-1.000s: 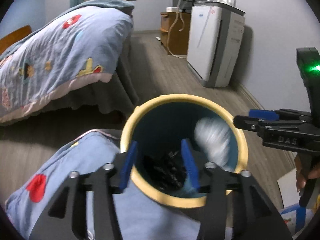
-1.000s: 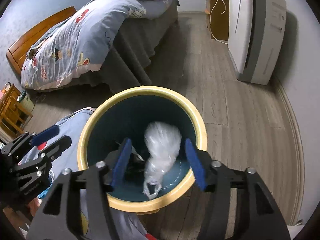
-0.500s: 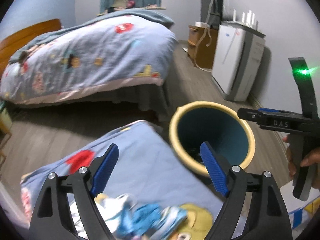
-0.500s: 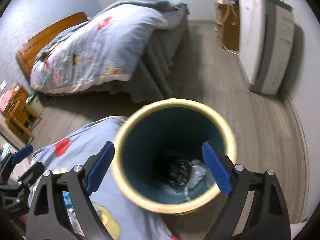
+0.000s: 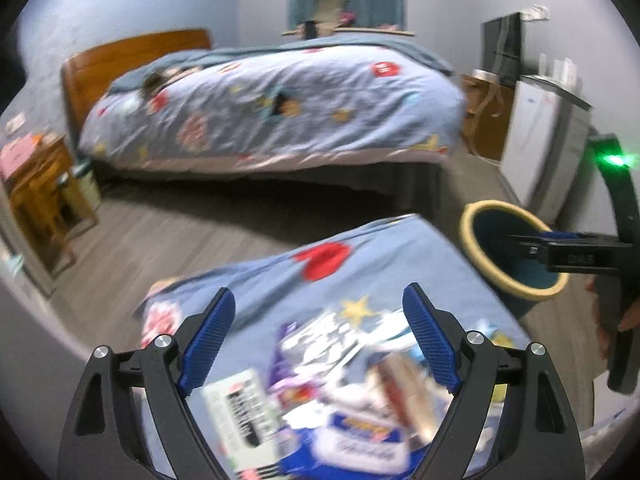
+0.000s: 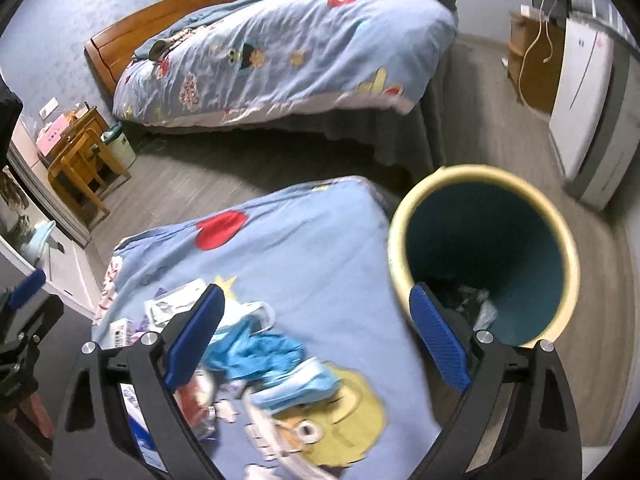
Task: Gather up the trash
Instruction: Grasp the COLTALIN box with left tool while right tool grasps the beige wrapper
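Note:
A teal bin with a yellow rim (image 6: pixel 486 256) stands on the floor to the right of a small surface under a blue cartoon cloth (image 6: pixel 304 248); it also shows in the left wrist view (image 5: pixel 508 256). Dark and clear plastic trash (image 6: pixel 468 304) lies at its bottom. Wrappers and packets (image 5: pixel 336 368) lie in a blurred pile on the cloth; a blue crumpled wrapper (image 6: pixel 256 352) shows in the right wrist view. My left gripper (image 5: pixel 320 344) is open and empty above the pile. My right gripper (image 6: pixel 316 340) is open and empty, over the cloth's edge beside the bin.
A bed with a blue cartoon duvet (image 6: pixel 288 48) fills the back. A white appliance (image 6: pixel 588 100) and a wooden cabinet (image 6: pixel 532 64) stand along the right wall. A wooden side table (image 6: pixel 80 156) stands at the left. Wood floor lies between.
The clear plastic bag dropped from my right gripper into the bin, and both grippers opened wide. Both have swung left from over the bin to the cloth-covered surface.

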Demonstrator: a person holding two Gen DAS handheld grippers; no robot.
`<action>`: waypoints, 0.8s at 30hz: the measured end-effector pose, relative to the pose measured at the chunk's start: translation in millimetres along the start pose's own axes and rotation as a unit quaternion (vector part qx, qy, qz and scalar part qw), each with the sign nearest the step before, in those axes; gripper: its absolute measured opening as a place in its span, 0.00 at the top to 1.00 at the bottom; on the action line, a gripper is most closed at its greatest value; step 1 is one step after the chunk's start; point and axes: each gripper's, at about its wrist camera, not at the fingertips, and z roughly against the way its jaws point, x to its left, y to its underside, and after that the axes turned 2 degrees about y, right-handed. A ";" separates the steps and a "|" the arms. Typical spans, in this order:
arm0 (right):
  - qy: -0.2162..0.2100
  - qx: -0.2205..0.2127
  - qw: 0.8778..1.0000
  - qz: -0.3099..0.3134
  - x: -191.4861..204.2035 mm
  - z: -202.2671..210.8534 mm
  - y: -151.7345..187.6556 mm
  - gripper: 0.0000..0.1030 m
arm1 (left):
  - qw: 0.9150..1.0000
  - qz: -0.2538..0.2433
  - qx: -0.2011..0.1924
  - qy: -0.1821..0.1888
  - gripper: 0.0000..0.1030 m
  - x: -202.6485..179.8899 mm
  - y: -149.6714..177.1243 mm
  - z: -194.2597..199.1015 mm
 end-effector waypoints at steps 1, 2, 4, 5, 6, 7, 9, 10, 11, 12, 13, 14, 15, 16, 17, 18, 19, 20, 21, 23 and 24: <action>0.003 0.003 1.000 0.004 3.9 -2.3 2.1 0.11 | 1.000 0.017 0.007 -0.006 0.17 12.6 5.3 -2.1; 0.005 0.004 1.000 0.011 10.5 -4.1 3.8 0.11 | 0.999 0.028 0.013 -0.011 0.17 21.9 9.4 -4.2; -0.002 0.007 1.000 0.024 24.1 -4.9 8.8 0.11 | 0.999 0.036 0.023 -0.023 0.17 36.7 16.7 -8.0; -0.012 0.011 0.999 0.029 32.1 -6.0 10.9 0.11 | 0.998 0.038 0.028 -0.030 0.17 43.1 19.2 -10.3; -0.023 0.018 0.999 0.037 41.2 -7.6 13.5 0.11 | 0.998 0.047 0.036 -0.037 0.17 54.0 22.1 -13.7; -0.029 0.022 0.998 0.043 48.8 -8.5 17.3 0.11 | 0.997 0.057 0.039 -0.038 0.17 61.0 23.3 -15.0; -0.037 0.033 0.997 0.059 67.2 -12.0 25.0 0.11 | 0.996 0.073 0.041 -0.041 0.17 74.3 26.2 -16.7; -0.044 0.042 0.996 0.070 77.9 -15.1 30.2 0.11 | 0.995 0.075 0.042 -0.043 0.17 78.6 27.5 -17.3; -0.050 0.052 0.994 0.081 88.8 -18.1 36.4 0.11 | 0.995 0.073 0.043 -0.049 0.17 82.7 30.0 -17.6; -0.054 0.061 0.992 0.093 98.9 -19.9 43.6 0.11 | 0.995 0.073 0.045 -0.053 0.17 85.7 31.4 -18.7; -0.058 0.066 0.991 0.101 106.3 -21.4 48.4 0.12 | 0.994 0.077 0.047 -0.054 0.17 88.7 33.3 -19.2; -0.064 0.073 0.989 0.110 115.4 -23.5 53.8 0.13 | 0.993 0.088 0.051 -0.053 0.17 92.7 35.3 -20.2; -0.068 0.079 0.987 0.119 123.8 -26.1 59.0 0.15 | 0.992 0.100 0.056 -0.052 0.17 96.3 36.8 -22.2; -0.069 0.084 0.986 0.126 128.5 -27.6 63.3 0.18 | 0.990 0.116 0.061 -0.052 0.17 101.0 39.7 -23.7; -0.067 0.090 0.985 0.135 133.6 -30.2 66.7 0.20 | 0.988 0.129 0.065 -0.052 0.17 105.1 42.2 -25.0; -0.067 0.094 0.983 0.143 137.8 -32.8 70.3 0.24 | 0.987 0.137 0.069 -0.052 0.17 107.7 44.6 -26.3; -0.066 0.096 0.982 0.148 139.6 -34.8 72.8 0.30 | 0.985 0.145 0.076 -0.054 0.17 110.0 47.6 -28.8; -0.063 0.100 0.981 0.155 141.9 -38.0 75.6 0.33 | 0.984 0.149 0.083 -0.055 0.17 110.1 49.9 -31.1; -0.060 0.106 0.979 0.162 144.0 -41.5 79.1 0.41 | 0.982 0.153 0.091 -0.056 0.17 110.5 52.6 -34.7; -0.051 0.114 0.977 0.172 143.3 -46.5 83.3 0.57 | 0.981 0.156 0.103 -0.053 0.17 108.3 57.3 -39.7; -0.047 0.117 0.976 0.179 142.7 -49.2 84.9 0.68 | 0.980 0.156 0.109 -0.051 0.17 106.1 59.1 -42.0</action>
